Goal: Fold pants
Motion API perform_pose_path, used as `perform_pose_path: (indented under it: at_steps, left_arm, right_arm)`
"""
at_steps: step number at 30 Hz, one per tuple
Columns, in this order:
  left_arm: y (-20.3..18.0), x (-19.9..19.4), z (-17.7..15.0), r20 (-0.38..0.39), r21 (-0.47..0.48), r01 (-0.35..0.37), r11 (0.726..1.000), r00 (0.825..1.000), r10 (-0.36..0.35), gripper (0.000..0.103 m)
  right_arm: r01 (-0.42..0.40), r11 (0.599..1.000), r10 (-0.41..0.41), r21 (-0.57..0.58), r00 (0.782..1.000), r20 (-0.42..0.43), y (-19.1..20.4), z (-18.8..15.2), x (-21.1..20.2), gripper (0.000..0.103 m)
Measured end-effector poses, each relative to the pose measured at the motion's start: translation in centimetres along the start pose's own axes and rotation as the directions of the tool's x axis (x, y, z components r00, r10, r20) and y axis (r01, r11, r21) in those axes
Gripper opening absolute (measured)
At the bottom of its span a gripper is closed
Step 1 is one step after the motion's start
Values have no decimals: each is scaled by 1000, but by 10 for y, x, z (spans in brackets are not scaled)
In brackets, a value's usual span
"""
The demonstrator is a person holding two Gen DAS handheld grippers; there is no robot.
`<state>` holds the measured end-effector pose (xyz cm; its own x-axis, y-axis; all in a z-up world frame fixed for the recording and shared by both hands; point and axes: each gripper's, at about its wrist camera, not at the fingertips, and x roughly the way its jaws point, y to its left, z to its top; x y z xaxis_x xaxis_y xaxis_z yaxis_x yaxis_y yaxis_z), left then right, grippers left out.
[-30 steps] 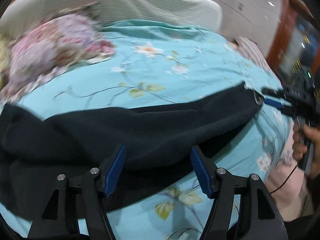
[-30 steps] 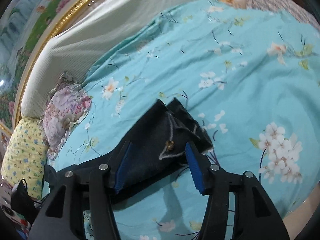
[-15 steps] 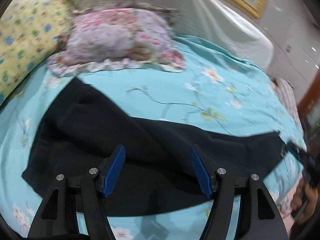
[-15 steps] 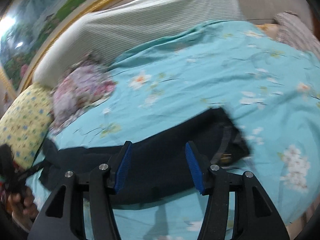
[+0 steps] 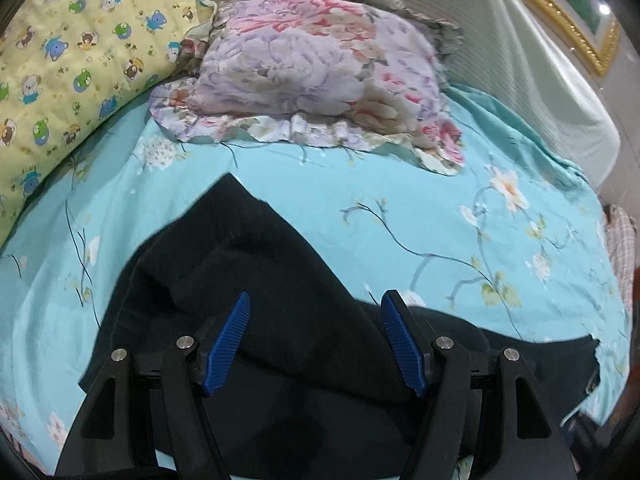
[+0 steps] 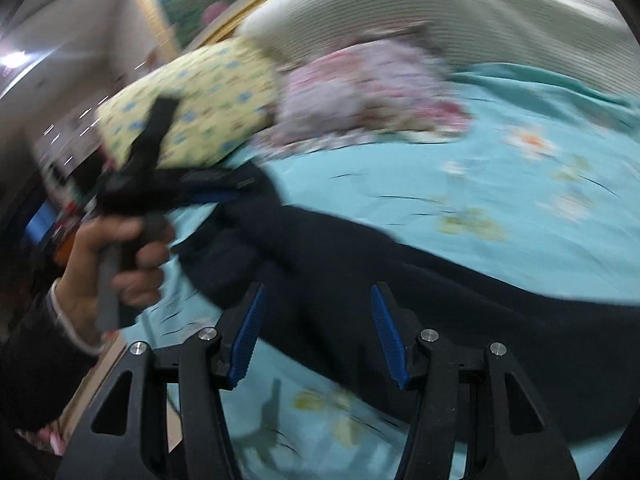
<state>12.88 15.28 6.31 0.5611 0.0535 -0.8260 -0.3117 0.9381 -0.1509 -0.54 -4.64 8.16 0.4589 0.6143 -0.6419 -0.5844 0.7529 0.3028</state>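
Note:
Black pants (image 5: 248,280) lie stretched across the turquoise floral bedsheet (image 5: 400,208), one end rumpled toward the pillows, the other running off to the right. My left gripper (image 5: 316,340) is open, hovering just above the rumpled end with nothing between its blue pads. My right gripper (image 6: 318,332) is open and empty above the pants (image 6: 440,288). In the blurred right wrist view the left gripper (image 6: 216,194) shows held by a hand (image 6: 120,264), its tips at the pants' left end.
A pink floral pillow (image 5: 320,72) and a yellow bear-print pillow (image 5: 72,52) lie at the bed's head, against a cream ribbed headboard (image 5: 520,56). A gold picture frame (image 5: 560,16) hangs above. The bed edge is at lower left in the right wrist view.
Both grippers have swung left along the pants toward the pillow end. The right gripper left the waistband end; the left gripper now faces the pillows. Both stayed open.

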Motion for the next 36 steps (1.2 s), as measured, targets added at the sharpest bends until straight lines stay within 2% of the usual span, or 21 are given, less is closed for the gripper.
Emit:
perform_pose_path:
  at_steps: [4,12,14,18,19,20,22,25,30,36]
  left_arm:
    - [4,15,10,-29,-14,-40,999,999,39,69]
    - [18,51,17,-110,-57,-53,997,993,46,68]
    - [18,56,17,-116,-53,-55,997,992,48,64]
    - [20,65,15,-117,-38,-74,997,991,69,34]
    - [22,66,15,-113,-39,-73,997,991,68,26]
    - [24,65,14,-106,-41,-67,997,992,62,22]
    - [26,64,11,-92,-44,-52,998,995,48,12]
    - [28,55,9,-67,-49,-31,998,997,27,4]
    - [36,26,0,1,-92,42,995,999,-42,3]
    - [63,-17,-19,99,-182,135,974,988,-118,3]
  right_arm:
    - [-86,994,80,-71,994,-78,27,9,46,56]
    - [-100,992,83,-80,978,-190,22,21,110,51]
    - [-90,991,68,-95,975,-209,19,26,120,45]
    - [-49,992,19,-113,966,-257,10,31,141,34]
    - [-49,993,18,-110,965,-263,7,31,144,28]
    - [-46,993,15,-109,963,-269,5,32,147,21]
    - [-54,994,24,-100,961,-275,0,33,148,15]
    - [-67,992,36,-104,962,-269,0,35,144,6]
    - [-93,989,64,-111,969,-240,11,34,129,5]
    - [-130,983,99,-131,971,-218,27,35,110,4]
